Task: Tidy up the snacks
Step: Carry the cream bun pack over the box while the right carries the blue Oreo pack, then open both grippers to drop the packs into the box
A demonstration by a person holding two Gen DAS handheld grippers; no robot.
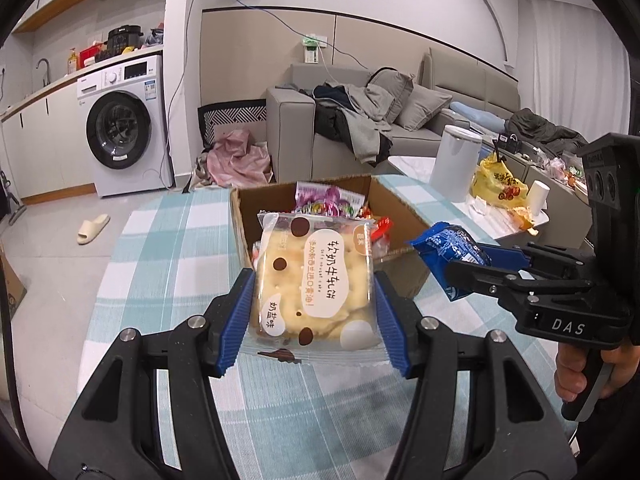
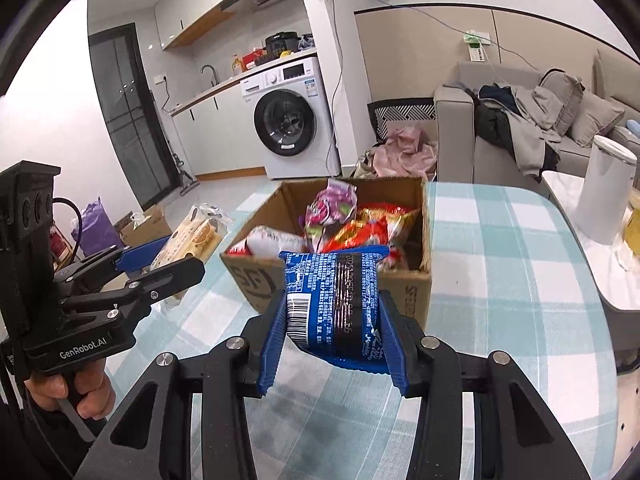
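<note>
Table [image 1: 168, 240]: covered by a teal-and-white checked cloth. Cardboard box [image 1: 400, 208] stands on it, open-topped, holding several snack packets, among them a purple packet [image 2: 332, 204] and red packets [image 2: 380, 220].

Room beyond the box: white washing machine [image 1: 124, 128] under a kitchen counter, grey sofa [image 1: 360, 120] piled with clothes, pink cloth heap [image 1: 240, 156] on the floor between them. A beige slipper [image 1: 93, 228] lies on the floor left of the box. A white cylindrical canister [image 1: 456, 160] stands right of the box on a separate pale surface.

Left hand-held gripper [image 1: 314, 312]: blue pads clamped on both sides of a clear-wrapped cracker pack [image 1: 316, 280], held above the cloth on the near side of the box.

Right hand-held gripper [image 2: 333, 324]: pads clamped on a blue snack packet [image 2: 334, 300], barcode side facing the camera, held just in front of the box's near wall.

Left wrist view only: a yellow bag [image 1: 498, 184] and a white cup [image 1: 538, 198] right of the box, beyond the canister.

Right wrist view only: a dark glass door [image 2: 124, 120] and a purple bag [image 2: 96, 224] on the floor, left of the box; printing on the box's near wall.
</note>
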